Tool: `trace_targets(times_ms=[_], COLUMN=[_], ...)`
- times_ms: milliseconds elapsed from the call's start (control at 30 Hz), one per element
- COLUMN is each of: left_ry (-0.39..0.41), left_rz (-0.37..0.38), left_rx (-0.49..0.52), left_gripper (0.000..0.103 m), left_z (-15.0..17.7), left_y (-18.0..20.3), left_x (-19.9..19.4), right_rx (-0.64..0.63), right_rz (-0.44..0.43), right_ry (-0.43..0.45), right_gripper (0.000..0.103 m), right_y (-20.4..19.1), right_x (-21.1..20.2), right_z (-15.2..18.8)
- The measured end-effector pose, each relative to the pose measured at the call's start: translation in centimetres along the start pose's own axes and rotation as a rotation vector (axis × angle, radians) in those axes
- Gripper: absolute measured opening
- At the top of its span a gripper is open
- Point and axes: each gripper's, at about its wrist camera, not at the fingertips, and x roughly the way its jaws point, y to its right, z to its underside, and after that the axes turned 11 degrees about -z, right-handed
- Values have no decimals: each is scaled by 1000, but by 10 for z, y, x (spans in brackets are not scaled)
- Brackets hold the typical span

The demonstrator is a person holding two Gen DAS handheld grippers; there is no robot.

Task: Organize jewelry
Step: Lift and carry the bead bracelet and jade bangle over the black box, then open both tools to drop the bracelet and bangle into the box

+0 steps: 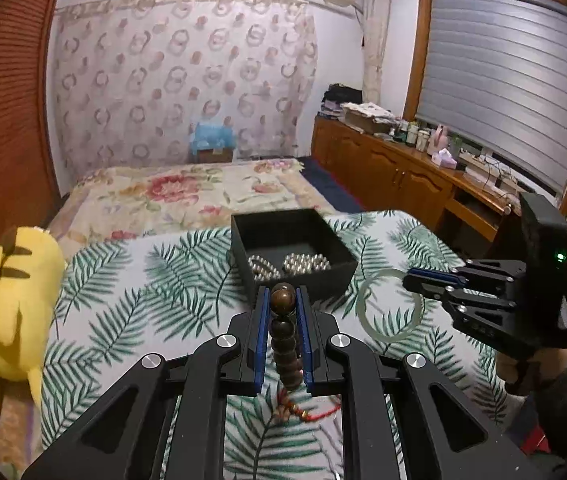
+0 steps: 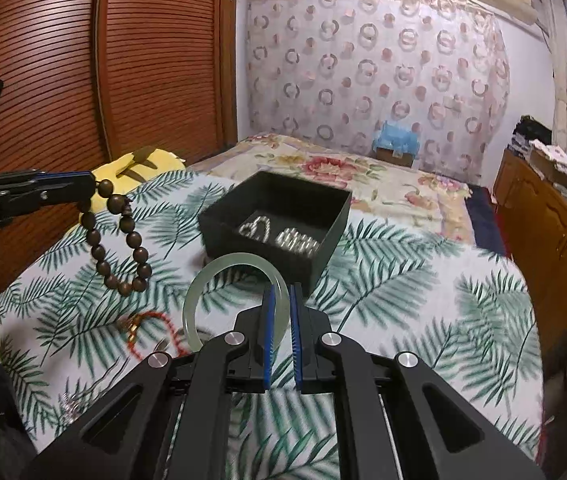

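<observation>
— What sort of place is this?
— A home bedroom. Take the bed (image 1: 187, 196) with its floral cover as the landmark.
— What surrounds it?
— Behind it hangs a patterned curtain (image 1: 183, 76); to its right runs a low wooden cabinet (image 1: 387, 168) under a window blind (image 1: 503, 92); to its left stands a slatted wooden wardrobe (image 2: 123, 60).

A brown wooden bead bracelet (image 2: 117, 236) hangs as a loop, pinched between the left fingers (image 1: 261, 332). A pale green bangle (image 2: 219, 280) is clamped between the right fingers (image 2: 269, 328). Beyond both fingertips sits an open black box (image 1: 291, 252) holding silver bead strands (image 1: 307, 262).
</observation>
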Motion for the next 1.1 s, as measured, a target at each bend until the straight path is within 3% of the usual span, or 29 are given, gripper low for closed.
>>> trace_targets(times_ms=[533,900,1100], left_ry=[47,21,-14], left_rz=[-9,11,35], left_rx=[26,45,50], left_gripper=[12,12,12], left_z=[-68,-93,-92], left_y=[6,14,18], left_x=[38,86,113], right_rx=[-38,-13,-14], right_rz=[-2,-104,-120], right_ry=[30,-72,-89], right_gripper=[9,9,11], right_y=[55,55,49], right_x=[58,108,105], right_z=[-72,-57,-56])
